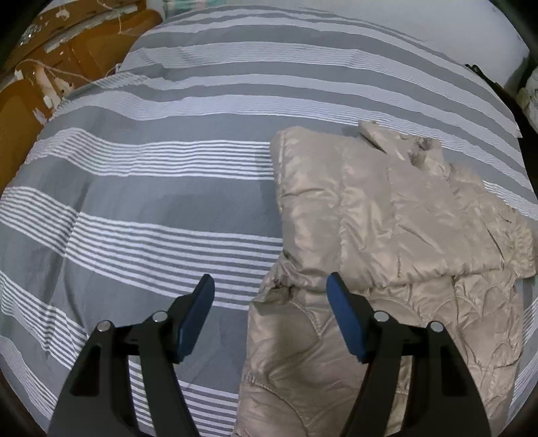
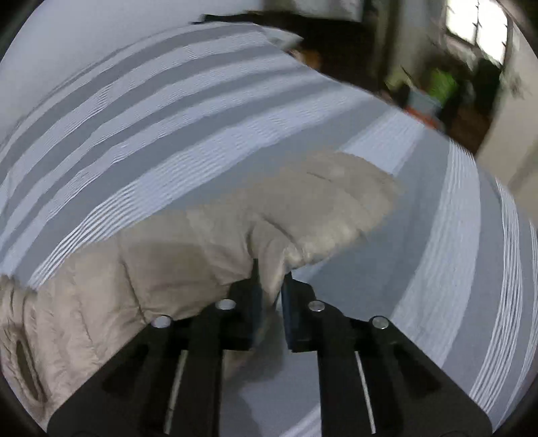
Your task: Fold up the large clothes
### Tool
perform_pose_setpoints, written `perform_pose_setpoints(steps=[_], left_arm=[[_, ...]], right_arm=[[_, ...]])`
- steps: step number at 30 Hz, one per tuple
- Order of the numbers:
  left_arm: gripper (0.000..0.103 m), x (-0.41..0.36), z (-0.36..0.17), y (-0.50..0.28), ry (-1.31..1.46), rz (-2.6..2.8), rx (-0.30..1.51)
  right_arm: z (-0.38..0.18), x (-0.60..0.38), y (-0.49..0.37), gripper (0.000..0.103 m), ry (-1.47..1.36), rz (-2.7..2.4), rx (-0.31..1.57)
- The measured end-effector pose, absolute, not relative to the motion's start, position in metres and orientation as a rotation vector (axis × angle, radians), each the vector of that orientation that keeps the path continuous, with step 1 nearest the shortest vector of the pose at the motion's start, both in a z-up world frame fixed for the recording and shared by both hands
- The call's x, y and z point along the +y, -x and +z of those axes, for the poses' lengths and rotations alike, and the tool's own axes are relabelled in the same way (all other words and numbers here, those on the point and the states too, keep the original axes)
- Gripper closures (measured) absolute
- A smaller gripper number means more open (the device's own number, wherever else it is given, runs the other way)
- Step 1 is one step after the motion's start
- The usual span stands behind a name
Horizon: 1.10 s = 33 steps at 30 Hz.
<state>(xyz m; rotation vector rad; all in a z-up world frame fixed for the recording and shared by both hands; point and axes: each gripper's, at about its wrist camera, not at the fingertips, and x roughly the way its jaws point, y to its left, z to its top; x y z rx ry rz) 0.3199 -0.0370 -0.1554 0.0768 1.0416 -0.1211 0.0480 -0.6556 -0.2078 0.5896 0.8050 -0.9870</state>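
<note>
1 beige jacket (image 1: 386,218) on bed, right gripper (image 2: 270,279) pinching it, left gripper (image 1: 269,285) released above

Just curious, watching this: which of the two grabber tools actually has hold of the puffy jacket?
The right gripper: its jaws pinch a fold of the beige jacket. The left gripper hangs open over the striped bedcover, gripping nothing.

left gripper (image 1: 269,292) agape, right gripper (image 2: 270,280) clamped

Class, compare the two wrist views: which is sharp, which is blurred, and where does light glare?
Left wrist view: sharp, with sheen on the jacket. Right wrist view: smeared by motion blur, bedspread stripes streaked, window blown out.
</note>
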Motion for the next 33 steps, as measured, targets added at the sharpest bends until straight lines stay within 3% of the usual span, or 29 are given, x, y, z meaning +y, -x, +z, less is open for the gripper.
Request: perform_pose_setpoints(steps=[2,3,4,5,6,8,9,10,12,19,27,33], left_arm=[[0.033,-0.04,-0.157,-0.321,-0.091,-0.124,1.04],[0.033,-0.041,-0.158,-0.322,-0.095,-0.125,1.042],[0.033,-0.042,-0.158,-0.322,-0.1,-0.123,1.042],[0.033,-0.041,-0.158,-0.322,-0.099,-0.123,1.04],[0.033,-0.041,-0.157,-0.322,-0.095,-0.123,1.039],[0.033,-0.039,-0.155,-0.322,-0.09,-0.123,1.037],[0.033,-0.038,-0.155,-0.322,-0.093,-0.122,1.034],[0.033,-0.038,-0.154,-0.322,-0.096,-0.121,1.033],[0.033,-0.037,-0.153,-0.322,-0.114,-0.119,1.028],[0.033,-0.023,-0.142,-0.324,-0.103,-0.121,1.003],[0.033,-0.015,-0.115,-0.322,-0.074,-0.141,0.946],[0.033,-0.002,-0.097,-0.319,-0.06,-0.125,0.909]], right_arm=[[-0.219,-0.669,-0.03,0.06,-0.725,-0.893,0.76],[-0.224,-0.672,-0.024,0.038,-0.741,-0.895,0.767],[-0.229,-0.676,-0.021,0.029,-0.768,-0.892,0.781],[-0.235,-0.681,-0.019,0.029,-0.812,-0.859,0.775],[-0.238,-0.684,-0.021,0.03,-0.838,-0.834,0.771],[-0.249,-0.688,-0.028,0.055,-0.849,-0.807,0.79],[-0.252,-0.687,-0.031,0.077,-0.842,-0.805,0.802],[-0.253,-0.686,-0.033,0.086,-0.843,-0.794,0.806],[-0.247,-0.68,-0.036,0.092,-0.822,-0.771,0.788],[-0.203,-0.635,-0.038,0.095,-0.713,-0.62,0.729],[-0.136,-0.534,-0.104,0.095,-0.588,-0.255,0.677],[-0.109,-0.51,-0.138,0.095,-0.592,-0.002,0.638]])
